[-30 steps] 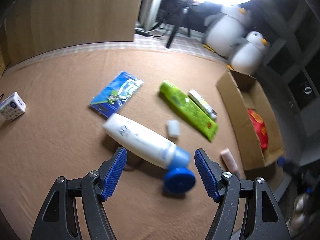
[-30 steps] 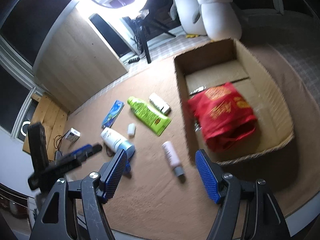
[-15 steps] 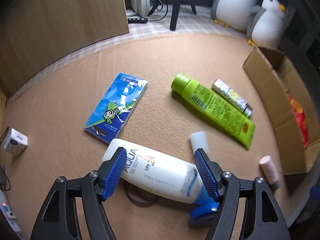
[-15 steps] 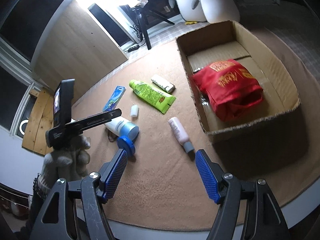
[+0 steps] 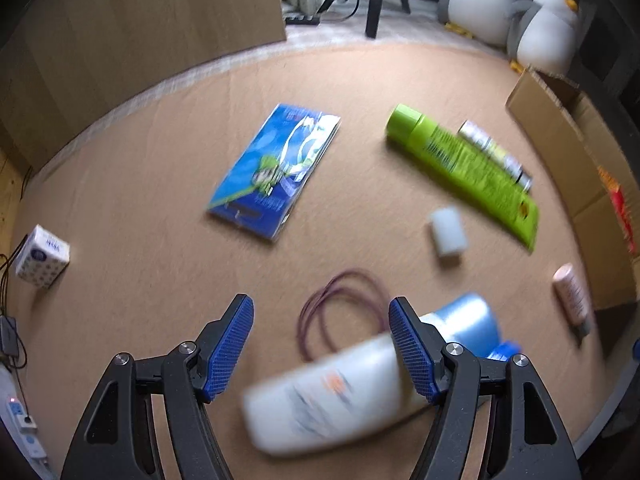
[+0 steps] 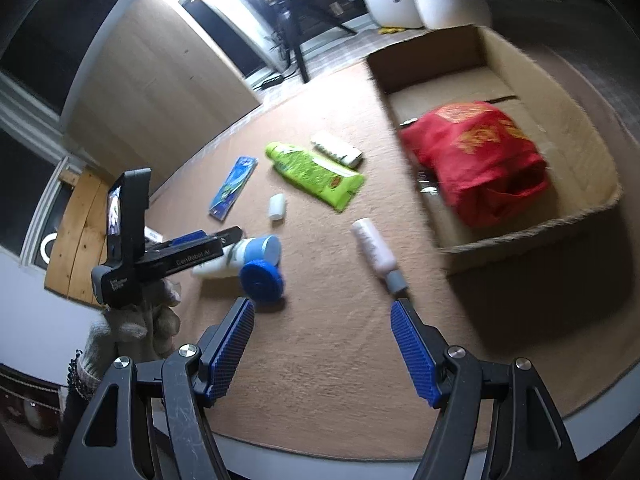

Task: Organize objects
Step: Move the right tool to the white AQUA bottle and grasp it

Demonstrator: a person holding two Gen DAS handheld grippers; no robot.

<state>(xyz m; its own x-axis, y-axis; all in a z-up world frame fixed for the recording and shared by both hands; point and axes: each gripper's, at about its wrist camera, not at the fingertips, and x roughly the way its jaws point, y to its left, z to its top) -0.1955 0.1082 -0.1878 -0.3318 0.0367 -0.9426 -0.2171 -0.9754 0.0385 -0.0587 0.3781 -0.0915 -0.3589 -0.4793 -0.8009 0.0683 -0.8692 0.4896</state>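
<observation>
A white sunscreen bottle (image 5: pixel 332 396) with a pale blue collar lies on the tan mat, blurred, low between the fingers of my open left gripper (image 5: pixel 320 320); the jaws stand wide on either side of it. Its blue cap (image 6: pixel 262 282) hangs open beside it. In the right wrist view the left gripper (image 6: pixel 200 240) sits over the bottle (image 6: pixel 236 260). My right gripper (image 6: pixel 322 328) is open and empty above the mat, near a pink tube (image 6: pixel 376 252). The cardboard box (image 6: pixel 600 152) holds a red bag (image 6: pixel 480 160).
On the mat lie a purple hair tie (image 5: pixel 340 312), a blue packet (image 5: pixel 276 172), a green tube (image 5: pixel 460 172), a slim striped tube (image 5: pixel 496 156), a small white cap (image 5: pixel 448 232) and a small white carton (image 5: pixel 42 256). Plush penguins (image 5: pixel 544 28) sit behind the box.
My left gripper has moved forward over the sunscreen bottle, which now lies lower between the fingers and has uncovered the purple hair tie. The right gripper has come down closer to the mat.
</observation>
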